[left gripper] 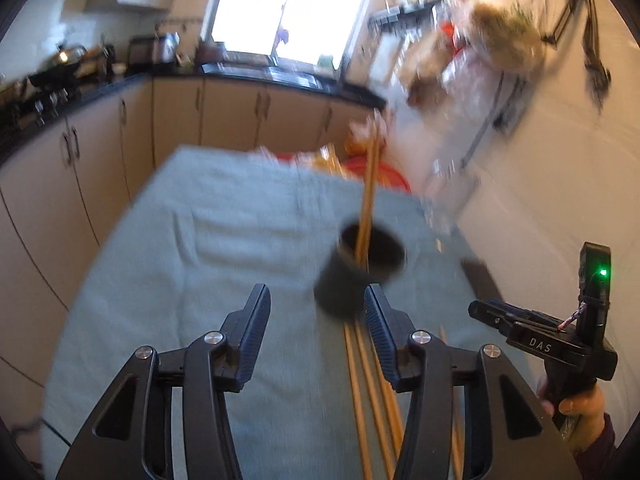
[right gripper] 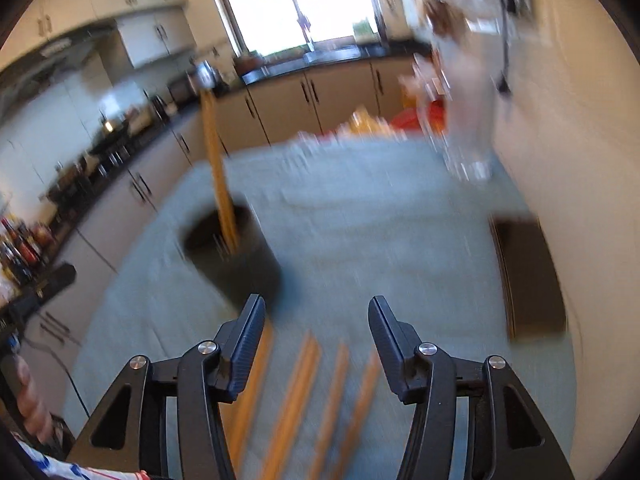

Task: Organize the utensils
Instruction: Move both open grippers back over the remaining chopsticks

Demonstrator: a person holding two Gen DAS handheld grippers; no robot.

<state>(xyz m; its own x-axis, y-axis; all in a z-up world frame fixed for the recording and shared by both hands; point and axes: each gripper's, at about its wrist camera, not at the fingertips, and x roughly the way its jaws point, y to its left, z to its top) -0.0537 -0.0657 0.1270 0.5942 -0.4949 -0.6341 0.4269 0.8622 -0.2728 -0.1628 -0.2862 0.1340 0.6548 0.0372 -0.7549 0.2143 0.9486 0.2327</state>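
Note:
A black cup (left gripper: 352, 272) stands on the grey-green cloth (left gripper: 224, 240) with wooden chopsticks (left gripper: 368, 196) upright in it. Several loose chopsticks (left gripper: 368, 396) lie on the cloth just in front of the cup. My left gripper (left gripper: 316, 304) is open and empty, just short of the cup. In the right wrist view the cup (right gripper: 236, 252) is ahead to the left with chopsticks (right gripper: 218, 168) in it. My right gripper (right gripper: 316, 316) is open and empty above several loose chopsticks (right gripper: 296, 392). The right gripper's body (left gripper: 560, 340) shows at the left view's right edge.
A dark flat block (right gripper: 528, 276) lies at the cloth's right edge by the wall. Orange and red items (right gripper: 400, 120) sit beyond the table's far end. Kitchen cabinets (left gripper: 100, 152) run along the left and back. Both views are motion-blurred.

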